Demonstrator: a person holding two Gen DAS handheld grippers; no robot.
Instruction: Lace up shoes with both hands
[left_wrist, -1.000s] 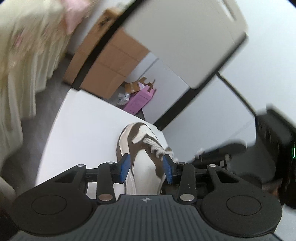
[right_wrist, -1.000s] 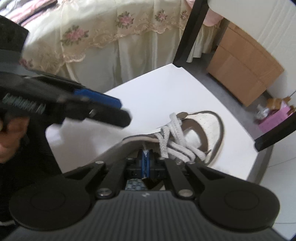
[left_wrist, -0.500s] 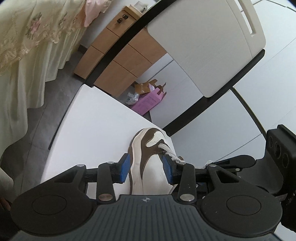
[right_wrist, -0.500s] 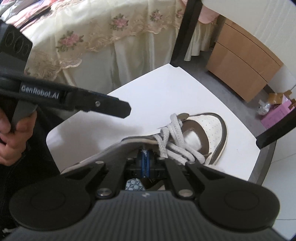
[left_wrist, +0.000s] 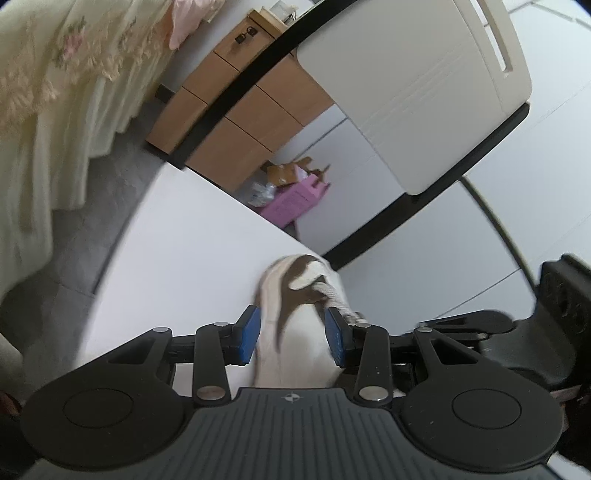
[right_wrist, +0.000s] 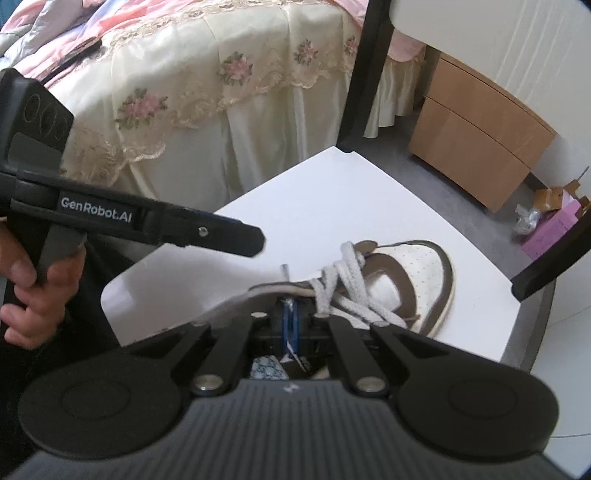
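Observation:
A white and brown sneaker with thick white laces lies on the white table, toe pointing away. My right gripper is shut on a white lace end over the shoe's collar; the lace tip sticks up beyond the pads. My left gripper is open, its blue pads either side of the shoe's side without touching. It also shows in the right wrist view, held above the table left of the shoe.
A bed with a cream lace skirt stands beyond the table. A wooden drawer chest and a pink box sit on the grey floor. A white chair back with black frame rises behind the table edge.
My left gripper has shifted so the shoe sits lower between its open pads. My right gripper stays shut on the lace, whose tip now shows above the pads.

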